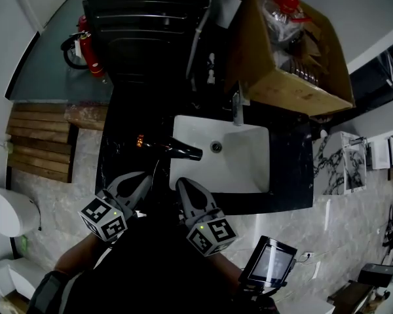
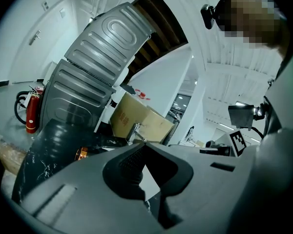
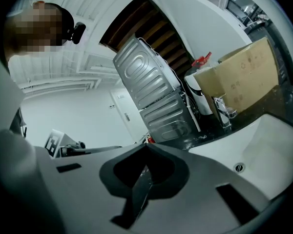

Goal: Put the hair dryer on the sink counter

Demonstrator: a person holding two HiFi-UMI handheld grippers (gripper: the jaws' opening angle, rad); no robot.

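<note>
The left tongs (image 1: 139, 183) and the right tongs (image 1: 185, 188) are each pressed together with nothing between them. They hover side by side over the near edge of the black counter (image 1: 121, 152). Just beyond them the hair dryer (image 1: 173, 149) lies on the counter, its nozzle reaching over the left rim of the white sink (image 1: 245, 169).

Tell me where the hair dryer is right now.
In the head view, the hair dryer lies on the black counter just left of the white sink, with its nozzle reaching over the sink's left rim.
</note>
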